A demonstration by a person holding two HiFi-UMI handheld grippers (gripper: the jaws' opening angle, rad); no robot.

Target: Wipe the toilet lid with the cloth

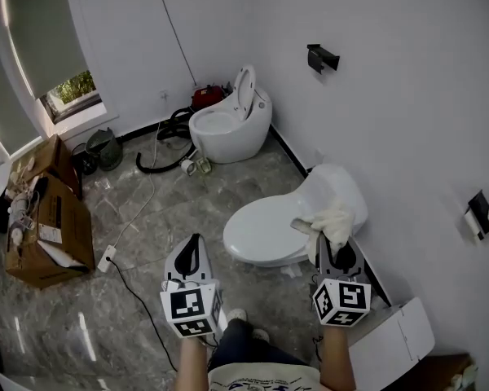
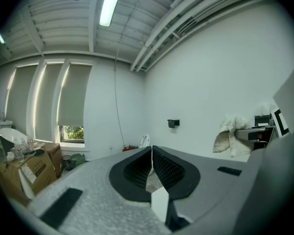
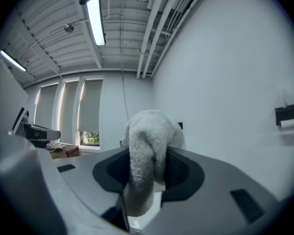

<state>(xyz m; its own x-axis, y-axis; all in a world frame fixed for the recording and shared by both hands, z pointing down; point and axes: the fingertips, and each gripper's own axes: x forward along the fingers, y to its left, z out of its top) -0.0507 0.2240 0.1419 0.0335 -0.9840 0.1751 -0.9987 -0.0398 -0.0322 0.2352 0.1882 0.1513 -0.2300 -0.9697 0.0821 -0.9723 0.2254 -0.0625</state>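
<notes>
Along the floor's left edge stand open boxes (image 1: 53, 226) with clutter in them, below a window (image 1: 72, 94) that shows green leaves. A white power strip (image 1: 107, 257) lies just beside the boxes, and a black cable (image 1: 138, 300) runs from it across the grey marble floor (image 1: 147, 210) toward the near edge. At the far corner lie a black hose (image 1: 165, 160) and a red item (image 1: 207, 96), beside a far toilet (image 1: 232, 129) whose seat cover stands raised.

The left claw (image 1: 196, 239) is held over the floor's near edge, left of the near toilet and apart from it. In the left gripper view its jaws are pressed together, pad against pad, with nothing between them.

The near toilet (image 1: 342, 187) stands against the right wall with its lid (image 1: 261, 228) down, white and glossy. The cloth (image 1: 332, 221), white and fluffy, is pinched in the right claw (image 1: 339, 249) and bunches over the jaw tips. In the head view it lies over the lid's right rear part, where the lid meets the toilet's back; whether it touches the lid I cannot tell. In the right gripper view the cloth fills the gap between the jaws and droops toward the camera.

On the right wall sit a black holder (image 1: 322, 57) high up and a paper holder (image 1: 479, 216) near the right edge. A white panel (image 1: 395, 340) lies at the floor's near right corner.
</notes>
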